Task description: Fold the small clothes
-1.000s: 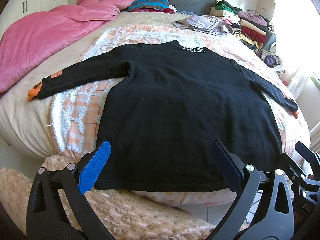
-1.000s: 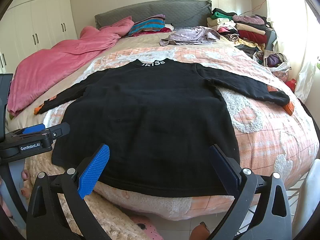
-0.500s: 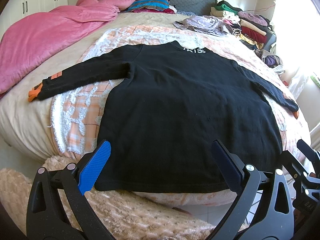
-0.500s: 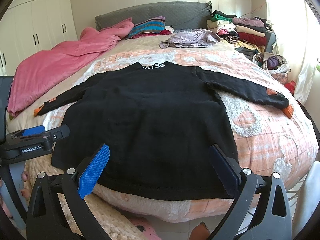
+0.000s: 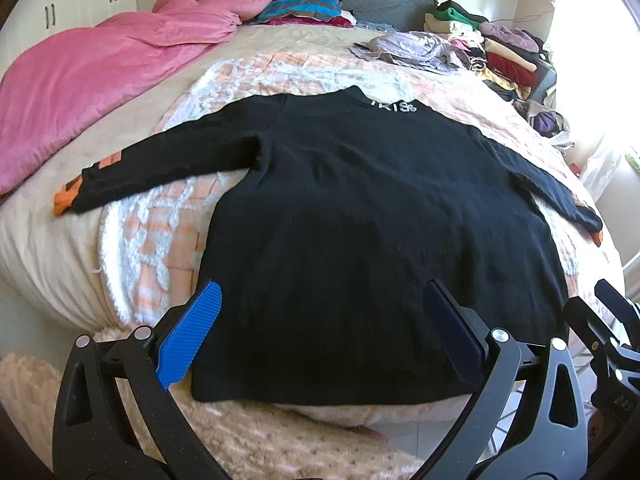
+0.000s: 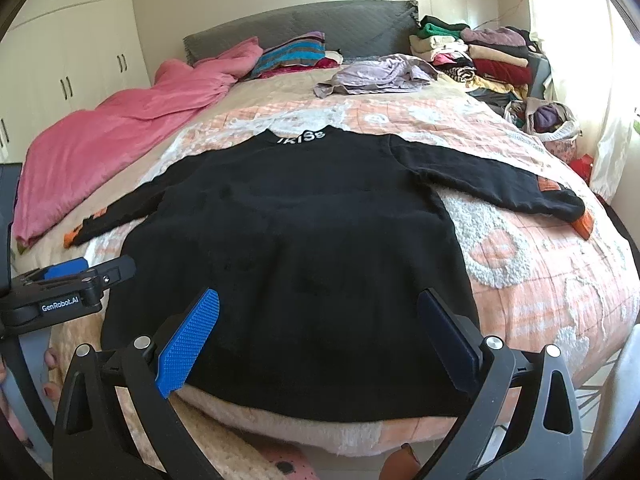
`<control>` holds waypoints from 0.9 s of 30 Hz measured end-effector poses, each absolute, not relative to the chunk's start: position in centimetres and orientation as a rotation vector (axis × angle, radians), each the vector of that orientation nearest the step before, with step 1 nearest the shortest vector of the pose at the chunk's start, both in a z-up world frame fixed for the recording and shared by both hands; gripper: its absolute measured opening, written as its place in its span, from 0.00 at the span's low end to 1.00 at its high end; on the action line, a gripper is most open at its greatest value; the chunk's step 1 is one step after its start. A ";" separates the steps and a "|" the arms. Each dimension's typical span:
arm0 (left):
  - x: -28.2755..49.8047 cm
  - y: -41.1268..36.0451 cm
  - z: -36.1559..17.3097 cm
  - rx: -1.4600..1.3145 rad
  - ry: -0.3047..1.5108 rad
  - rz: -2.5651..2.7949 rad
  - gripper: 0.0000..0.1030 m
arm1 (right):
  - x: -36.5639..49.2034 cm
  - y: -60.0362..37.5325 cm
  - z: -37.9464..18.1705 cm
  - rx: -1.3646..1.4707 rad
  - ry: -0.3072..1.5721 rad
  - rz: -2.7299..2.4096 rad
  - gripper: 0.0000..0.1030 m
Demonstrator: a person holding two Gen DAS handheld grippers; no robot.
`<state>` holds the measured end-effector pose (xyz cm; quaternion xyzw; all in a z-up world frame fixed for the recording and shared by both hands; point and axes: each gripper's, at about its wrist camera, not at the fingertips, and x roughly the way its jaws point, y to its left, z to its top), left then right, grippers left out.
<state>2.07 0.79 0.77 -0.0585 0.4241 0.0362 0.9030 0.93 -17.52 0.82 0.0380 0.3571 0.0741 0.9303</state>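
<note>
Both tools, left tool [image 5: 320,336] and right tool [image 6: 316,336], gape wide and empty over the flat black sweater [image 5: 380,240], so folding has yet to start, probably with the sleeve [image 5: 160,172] at ten o'clock.

The sweatshirt [image 5: 372,216] is solid black with white lettering at the collar [image 5: 394,107] and orange cuffs [image 5: 66,200]. It sits on a peach-and-white checked blanket [image 6: 532,264] with fuzzy white shapes. The duvet [image 5: 92,76] is plain pink, the pillow [image 6: 290,54] striped blue, pink and grey, and the headboard [image 6: 352,20] is grey.
</note>
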 end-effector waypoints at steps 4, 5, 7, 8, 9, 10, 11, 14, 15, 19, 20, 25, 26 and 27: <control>3.7 1.5 1.1 -0.125 0.877 0.084 0.92 | 2.6 -18.1 1.3 0.085 0.724 0.132 0.96; 3.9 1.5 1.2 -0.127 0.876 0.085 0.92 | 3.1 -18.3 1.5 0.090 0.725 0.123 0.96; 4.9 1.9 1.4 -0.129 0.874 0.093 0.92 | 4.1 -18.7 1.8 0.105 0.718 0.115 0.96; 5.3 2.0 1.5 -0.125 0.872 0.095 0.92 | 4.6 -18.8 1.9 0.112 0.719 0.112 0.96; 5.9 2.2 1.7 -0.120 0.871 0.102 0.92 | 5.1 -19.0 2.1 0.122 0.718 0.108 0.96; 6.3 2.3 1.8 -0.118 0.870 0.104 0.92 | 5.8 -19.1 2.3 0.136 0.716 0.106 0.96; 6.7 2.4 1.9 -0.119 0.869 0.105 0.92 | 6.1 -19.3 2.4 0.141 0.716 0.104 0.96; 8.2 2.7 2.2 -0.120 0.869 0.109 0.92 | 7.5 -19.6 2.9 0.149 0.703 0.092 0.96; 8.5 2.7 2.2 -0.120 0.869 0.111 0.92 | 7.9 -19.7 3.1 0.152 0.699 0.087 0.96; 9.9 2.8 2.4 -0.127 0.868 0.094 0.92 | 9.0 -20.3 3.4 0.158 0.677 0.069 0.96; 10.1 2.8 2.4 -0.129 0.867 0.090 0.92 | 9.2 -20.5 3.5 0.160 0.676 0.064 0.96; 11.9 2.6 2.1 -0.138 0.879 0.072 0.92 | 10.9 -21.6 3.5 0.179 0.668 0.023 0.96; 12.2 2.5 2.0 -0.138 0.881 0.070 0.92 | 11.2 -21.9 3.4 0.189 0.668 0.013 0.96; 12.7 2.4 2.0 -0.137 0.885 0.069 0.92 | 11.4 -22.3 3.3 0.201 0.668 0.001 0.96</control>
